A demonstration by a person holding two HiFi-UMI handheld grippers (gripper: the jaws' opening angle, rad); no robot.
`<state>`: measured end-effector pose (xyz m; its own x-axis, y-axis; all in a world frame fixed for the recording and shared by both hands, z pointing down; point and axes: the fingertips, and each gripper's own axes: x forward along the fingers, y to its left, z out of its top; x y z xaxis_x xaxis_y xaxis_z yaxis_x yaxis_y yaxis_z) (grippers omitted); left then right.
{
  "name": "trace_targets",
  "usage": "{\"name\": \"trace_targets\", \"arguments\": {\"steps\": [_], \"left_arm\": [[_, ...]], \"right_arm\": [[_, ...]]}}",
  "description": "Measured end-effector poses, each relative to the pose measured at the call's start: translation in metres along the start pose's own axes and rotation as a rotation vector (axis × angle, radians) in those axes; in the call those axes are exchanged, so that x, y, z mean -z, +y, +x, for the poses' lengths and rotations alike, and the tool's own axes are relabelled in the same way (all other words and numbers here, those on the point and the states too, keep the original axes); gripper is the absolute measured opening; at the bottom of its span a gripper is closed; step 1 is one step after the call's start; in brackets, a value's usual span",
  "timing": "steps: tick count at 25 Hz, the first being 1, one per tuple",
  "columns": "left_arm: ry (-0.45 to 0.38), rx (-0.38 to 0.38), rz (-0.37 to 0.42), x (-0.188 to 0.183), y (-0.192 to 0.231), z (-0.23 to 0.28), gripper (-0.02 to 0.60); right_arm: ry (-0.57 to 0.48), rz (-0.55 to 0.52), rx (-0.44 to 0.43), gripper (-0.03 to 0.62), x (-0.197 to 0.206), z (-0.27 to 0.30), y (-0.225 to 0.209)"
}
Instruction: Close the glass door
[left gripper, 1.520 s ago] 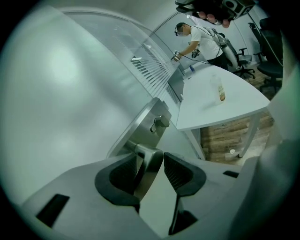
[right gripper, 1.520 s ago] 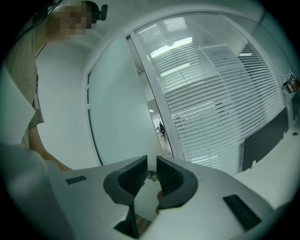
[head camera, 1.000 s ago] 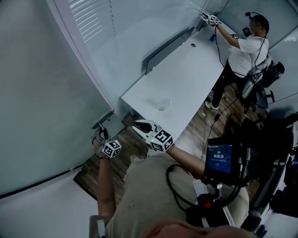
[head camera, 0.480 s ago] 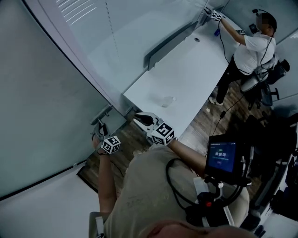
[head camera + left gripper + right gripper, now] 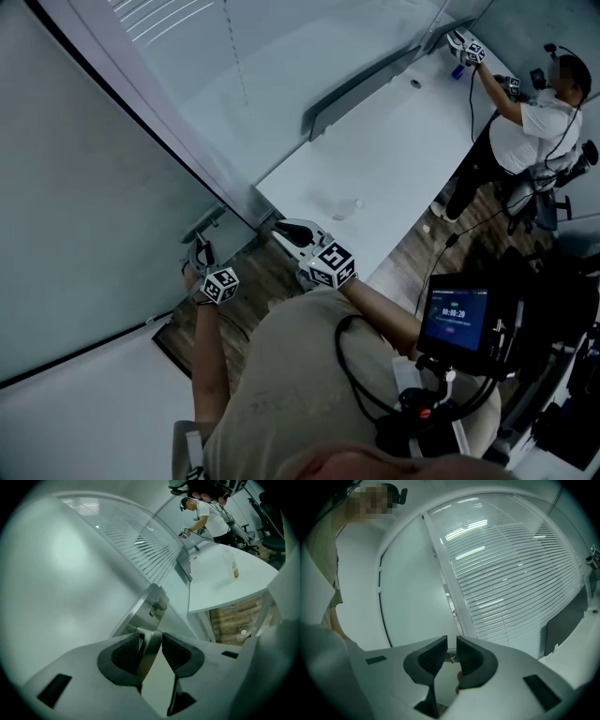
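The glass door (image 5: pixel 103 206) fills the left of the head view, frosted, with a metal lever handle (image 5: pixel 204 225) on a plate. My left gripper (image 5: pixel 197 251) is shut on that handle. In the left gripper view the handle's lever (image 5: pixel 149 645) stands between the two dark pads of the left gripper (image 5: pixel 151 649), with the lock plate (image 5: pixel 157 605) just beyond. My right gripper (image 5: pixel 287 231) hovers by the table corner, to the right of the handle. In the right gripper view the right gripper (image 5: pixel 451 656) has its jaws slightly apart with nothing between them, facing the door frame (image 5: pixel 445 583).
A long white table (image 5: pixel 403 150) runs back to the right, with a small bottle (image 5: pixel 345 206) near its front end. Another person (image 5: pixel 534 131) works at its far end beside chairs. A lit screen (image 5: pixel 455 319) and cables hang at my right. Slatted glass (image 5: pixel 506 569) stands behind the table.
My left gripper and the handle it grips have shifted a little up the head view. The right gripper has drifted slightly to the right. The far person has moved toward the right edge.
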<state>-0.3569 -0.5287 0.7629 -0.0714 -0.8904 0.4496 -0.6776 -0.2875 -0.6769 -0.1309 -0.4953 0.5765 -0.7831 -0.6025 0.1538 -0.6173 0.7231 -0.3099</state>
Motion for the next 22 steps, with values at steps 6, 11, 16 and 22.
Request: {"name": "trace_targets", "arguments": {"steps": [6,11,16,22], "left_arm": [[0.012,-0.009,-0.007,-0.001,0.005,0.008,0.167],[0.016,-0.015,-0.016,-0.001,0.006,0.02,0.167],[0.03,-0.023,-0.023,0.001,0.013,0.025,0.167],[0.04,-0.028,-0.03,0.004,0.017,0.029,0.167]], "right_arm": [[0.003,0.006,-0.007,0.067,-0.002,0.001,-0.01],[0.01,0.004,-0.016,0.067,-0.002,0.006,-0.018],[0.009,0.002,-0.025,0.067,-0.001,0.009,-0.016],[0.001,0.012,-0.018,0.067,0.0,0.007,-0.016]]}}
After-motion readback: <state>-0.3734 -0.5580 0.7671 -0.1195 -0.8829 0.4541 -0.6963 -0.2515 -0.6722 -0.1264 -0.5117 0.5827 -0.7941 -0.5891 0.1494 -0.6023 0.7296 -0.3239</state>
